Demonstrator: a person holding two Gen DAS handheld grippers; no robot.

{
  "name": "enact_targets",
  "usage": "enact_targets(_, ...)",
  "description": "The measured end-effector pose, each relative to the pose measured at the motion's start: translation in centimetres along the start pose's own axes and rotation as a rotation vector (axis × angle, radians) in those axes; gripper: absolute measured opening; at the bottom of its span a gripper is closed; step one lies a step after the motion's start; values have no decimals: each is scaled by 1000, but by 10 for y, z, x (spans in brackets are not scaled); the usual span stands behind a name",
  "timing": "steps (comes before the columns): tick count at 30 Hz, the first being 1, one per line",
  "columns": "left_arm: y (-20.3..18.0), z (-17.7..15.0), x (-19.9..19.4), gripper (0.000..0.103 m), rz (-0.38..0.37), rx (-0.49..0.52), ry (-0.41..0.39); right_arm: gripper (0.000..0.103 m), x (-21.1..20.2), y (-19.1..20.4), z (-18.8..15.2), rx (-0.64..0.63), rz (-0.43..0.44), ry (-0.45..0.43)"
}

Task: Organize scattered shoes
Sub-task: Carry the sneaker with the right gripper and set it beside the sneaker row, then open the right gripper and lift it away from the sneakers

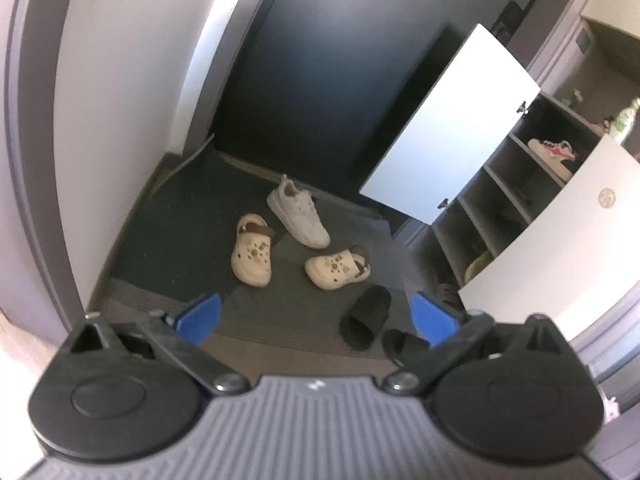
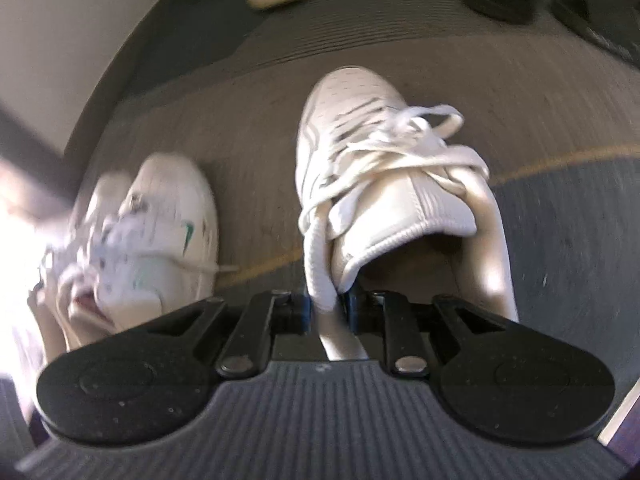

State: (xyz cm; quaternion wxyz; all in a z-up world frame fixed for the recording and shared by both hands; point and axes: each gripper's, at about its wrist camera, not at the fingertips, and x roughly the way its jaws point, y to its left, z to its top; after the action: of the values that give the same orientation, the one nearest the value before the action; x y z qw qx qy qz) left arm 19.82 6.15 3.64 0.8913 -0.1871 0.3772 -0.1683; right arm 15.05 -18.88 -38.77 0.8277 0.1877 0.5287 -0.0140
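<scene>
Left tongs (image 1: 316,316): blue fingers spread wide, nothing between them, held above the floor mat (image 1: 180,216). On the mat ahead lie a white sneaker (image 1: 298,212) at the far side, two cream clogs (image 1: 252,250) (image 1: 336,268) nearer, and two black slides (image 1: 366,316) (image 1: 404,346) nearest, just beside each other at the right. To the right stands a shoe cabinet (image 1: 492,196) with its white door (image 1: 452,124) swung open; one white and pink shoe (image 1: 554,154) sits on an upper shelf.

Right tongs (image 2: 328,304): pressed together, pinching the collar edge of a white laced sneaker (image 2: 360,168), toe pointing away, over the mat (image 2: 520,100). A second white sneaker with a green mark (image 2: 168,224) lies just to its left, blurred. Whether the pinched sneaker touches the mat cannot be told.
</scene>
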Motion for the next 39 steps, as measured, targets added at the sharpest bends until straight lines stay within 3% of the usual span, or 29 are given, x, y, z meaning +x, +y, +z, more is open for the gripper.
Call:
enact_targets(7,5,-5,10,103,-20,-23,52,18,-6,31,6,-54,17,-70)
enact_targets(16,7,-9,11,103,-4,7,42,17,6,76,-5,-135,23,-39)
enact_targets(21,1,-12,11,103,25,44,27,18,15,98,-11,-162,3,15)
enact_targets(32,-23,-21,17,103,65,132,23,23,20,92,2,-89,-17,139)
enact_targets(35,-32,-21,18,103,77,155,1,47,4,85,9,-27,-16,143)
enact_targets(37,-38,-21,18,103,81,166,-9,73,-11,78,13,30,16,138)
enact_targets(39,-45,-24,18,103,80,177,-14,81,-26,75,19,58,35,130)
